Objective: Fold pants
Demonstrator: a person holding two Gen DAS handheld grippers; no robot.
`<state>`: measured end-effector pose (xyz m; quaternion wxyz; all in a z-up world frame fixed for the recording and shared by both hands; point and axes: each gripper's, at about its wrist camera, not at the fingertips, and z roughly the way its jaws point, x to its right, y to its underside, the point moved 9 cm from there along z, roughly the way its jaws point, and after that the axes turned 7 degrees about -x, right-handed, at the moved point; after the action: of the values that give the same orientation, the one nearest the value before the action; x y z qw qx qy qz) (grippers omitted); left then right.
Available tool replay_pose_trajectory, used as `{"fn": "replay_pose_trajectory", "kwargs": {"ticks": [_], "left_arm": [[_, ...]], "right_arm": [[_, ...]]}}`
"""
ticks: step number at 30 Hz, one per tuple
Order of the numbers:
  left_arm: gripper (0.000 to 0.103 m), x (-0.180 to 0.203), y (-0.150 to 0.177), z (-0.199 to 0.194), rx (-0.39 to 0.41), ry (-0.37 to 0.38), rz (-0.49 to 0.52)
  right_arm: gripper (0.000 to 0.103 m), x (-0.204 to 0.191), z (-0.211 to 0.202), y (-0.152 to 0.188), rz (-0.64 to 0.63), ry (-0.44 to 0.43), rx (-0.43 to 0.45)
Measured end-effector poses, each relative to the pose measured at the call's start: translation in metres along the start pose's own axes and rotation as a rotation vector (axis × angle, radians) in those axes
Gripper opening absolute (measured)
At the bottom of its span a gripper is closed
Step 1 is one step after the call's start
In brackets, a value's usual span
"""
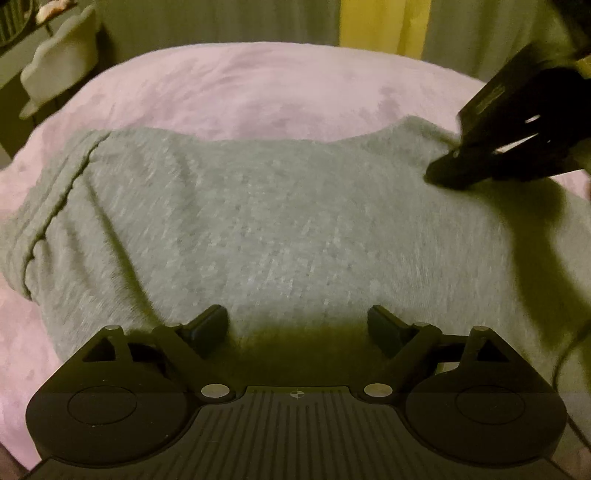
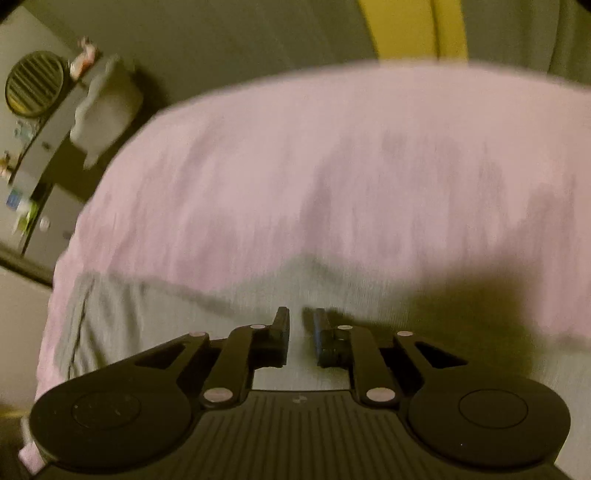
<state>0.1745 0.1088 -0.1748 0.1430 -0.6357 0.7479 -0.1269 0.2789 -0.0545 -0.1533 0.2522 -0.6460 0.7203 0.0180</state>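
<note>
Grey pants (image 1: 258, 229) lie folded flat across a pink bed cover (image 1: 258, 85), their ribbed waistband (image 1: 44, 221) at the left. My left gripper (image 1: 297, 325) hovers over the near edge of the pants, open wide, nothing between its fingers. My right gripper (image 1: 443, 177) comes in from the upper right, its tips down on the far right corner of the pants. In the blurred right wrist view my right gripper (image 2: 301, 328) shows only a narrow slit between its pads, with grey cloth of the pants (image 2: 147, 314) in it at the far edge.
The pink bed cover (image 2: 332, 166) stretches beyond the pants. A pale chair (image 1: 59, 62) stands at the bed's far left, beside a cluttered shelf unit (image 2: 37, 147). Yellow curtain (image 1: 369, 26) hangs behind. A thin cable (image 1: 565, 354) trails at the right.
</note>
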Motion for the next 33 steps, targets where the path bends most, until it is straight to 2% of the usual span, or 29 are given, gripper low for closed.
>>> {"fn": "replay_pose_trajectory", "kwargs": {"ticks": [1, 2, 3, 4, 5, 6, 7, 8, 9, 10, 12, 14, 16, 17, 19, 20, 22, 24, 25, 26, 28, 29, 31, 32, 33], "left_arm": [[0.09, 0.002, 0.001, -0.001, -0.001, -0.011, 0.006], [0.089, 0.002, 0.001, -0.001, -0.005, -0.02, 0.004], [0.089, 0.003, 0.002, -0.002, -0.008, -0.021, -0.001], [0.089, 0.003, 0.002, -0.003, -0.011, -0.013, -0.008], [0.088, 0.004, 0.003, -0.004, -0.021, -0.006, -0.021], [0.088, 0.005, 0.004, -0.005, -0.028, -0.001, -0.033], [0.088, 0.007, 0.004, -0.006, -0.028, 0.006, -0.038], [0.088, 0.01, 0.005, -0.007, -0.03, 0.011, -0.042], [0.088, 0.014, 0.004, -0.007, -0.033, 0.007, -0.044], [0.088, 0.018, 0.003, -0.007, -0.034, 0.006, -0.039], [0.088, 0.031, 0.0, -0.007, -0.03, 0.023, -0.02], [0.088, 0.048, 0.0, -0.009, -0.033, 0.052, 0.002], [0.088, 0.066, 0.003, -0.01, -0.038, 0.077, 0.026], [0.088, 0.076, 0.006, -0.009, -0.051, 0.085, 0.044], [0.089, 0.095, 0.014, -0.009, -0.069, 0.085, 0.081], [0.089, 0.104, 0.019, -0.008, -0.068, 0.068, 0.109], [0.09, 0.114, 0.025, -0.007, -0.06, 0.012, 0.164], [0.09, 0.117, 0.027, -0.009, -0.048, -0.014, 0.183], [0.09, 0.117, 0.028, -0.008, -0.052, -0.011, 0.174], [0.09, 0.115, 0.028, -0.007, -0.062, -0.006, 0.156], [0.09, 0.114, 0.027, -0.006, -0.084, -0.004, 0.113], [0.089, 0.115, 0.026, -0.007, -0.088, -0.01, 0.106], [0.087, 0.124, 0.023, -0.009, -0.088, -0.026, 0.121], [0.087, 0.135, 0.021, -0.012, -0.078, -0.021, 0.144], [0.087, 0.147, 0.02, -0.014, -0.071, -0.004, 0.168]], "right_arm": [[0.013, 0.012, 0.01, -0.003, 0.009, 0.002, -0.036], [0.007, 0.019, 0.019, -0.006, 0.03, 0.03, -0.042], [0.001, 0.03, 0.022, -0.012, 0.05, 0.043, -0.019], [0.0, 0.039, 0.022, -0.02, 0.075, 0.059, 0.012], [0.0, 0.048, 0.016, -0.032, 0.095, 0.095, 0.081], [0.0, 0.059, 0.006, -0.039, 0.086, 0.192, 0.14], [0.01, 0.066, -0.004, -0.043, 0.079, 0.312, 0.181], [0.011, 0.07, -0.012, -0.043, 0.094, 0.333, 0.185], [0.011, 0.069, -0.022, -0.038, 0.115, 0.225, 0.17], [0.015, 0.068, -0.031, -0.03, 0.121, 0.163, 0.155], [0.022, 0.07, -0.056, -0.01, 0.073, 0.178, 0.164], [0.043, 0.076, -0.079, 0.021, 0.024, 0.199, 0.173], [0.047, 0.084, -0.09, 0.044, 0.019, 0.178, 0.129], [0.047, 0.077, -0.08, 0.041, 0.017, 0.165, 0.106], [0.047, 0.086, -0.082, 0.069, 0.007, 0.141, 0.067], [0.047, 0.092, -0.076, 0.072, 0.011, 0.146, 0.059], [0.047, 0.115, -0.065, 0.073, 0.033, 0.173, 0.04], [0.046, 0.156, -0.066, 0.074, 0.106, 0.235, 0.036], [0.038, 0.17, -0.067, 0.07, 0.13, 0.246, 0.052], [0.025, 0.187, -0.073, 0.069, 0.155, 0.228, 0.069], [0.025, 0.226, -0.097, 0.075, 0.259, 0.161, 0.097], [0.025, 0.246, -0.109, 0.081, 0.303, 0.167, 0.11], [0.027, 0.295, -0.14, 0.101, 0.391, 0.288, 0.155], [0.04, 0.32, -0.159, 0.115, 0.425, 0.412, 0.171], [0.05, 0.345, -0.18, 0.133, 0.464, 0.579, 0.181]]}}
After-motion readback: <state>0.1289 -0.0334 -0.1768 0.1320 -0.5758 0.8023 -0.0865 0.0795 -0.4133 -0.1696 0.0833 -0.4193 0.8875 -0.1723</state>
